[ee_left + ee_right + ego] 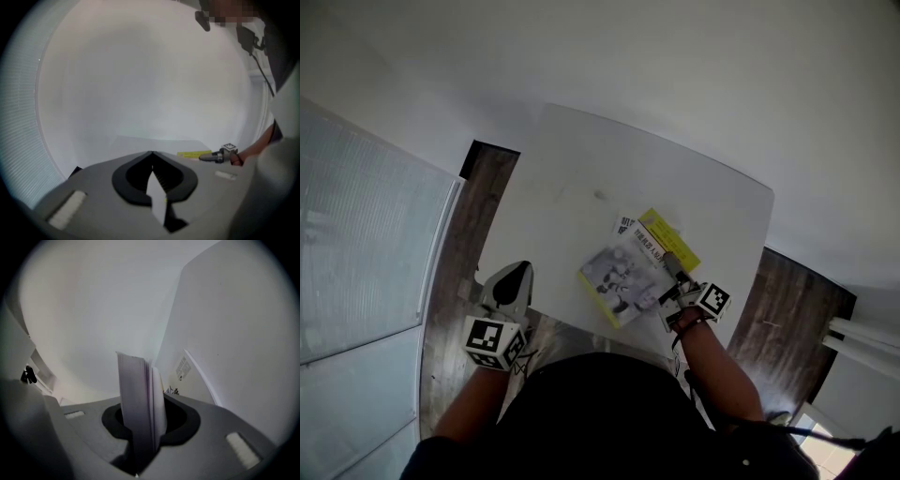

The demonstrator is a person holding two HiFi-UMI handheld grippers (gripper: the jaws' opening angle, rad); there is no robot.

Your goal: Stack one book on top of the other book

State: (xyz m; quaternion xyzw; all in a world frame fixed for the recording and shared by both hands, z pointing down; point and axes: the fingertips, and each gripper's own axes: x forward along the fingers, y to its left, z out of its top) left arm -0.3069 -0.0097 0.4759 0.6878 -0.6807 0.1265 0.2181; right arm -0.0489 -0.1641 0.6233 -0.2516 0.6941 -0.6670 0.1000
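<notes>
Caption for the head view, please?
Right tool grips a grey-covered book that partly covers a yellow book on a white table.

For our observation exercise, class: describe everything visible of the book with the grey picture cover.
The grey-covered book looks like a paperback with a pale, photo-like cover. It lies nearly flat on the white table, overlapping the yellow book beneath it. The right gripper is shut on its near right corner; in the right gripper view its page edges stand between the fingers.
</notes>
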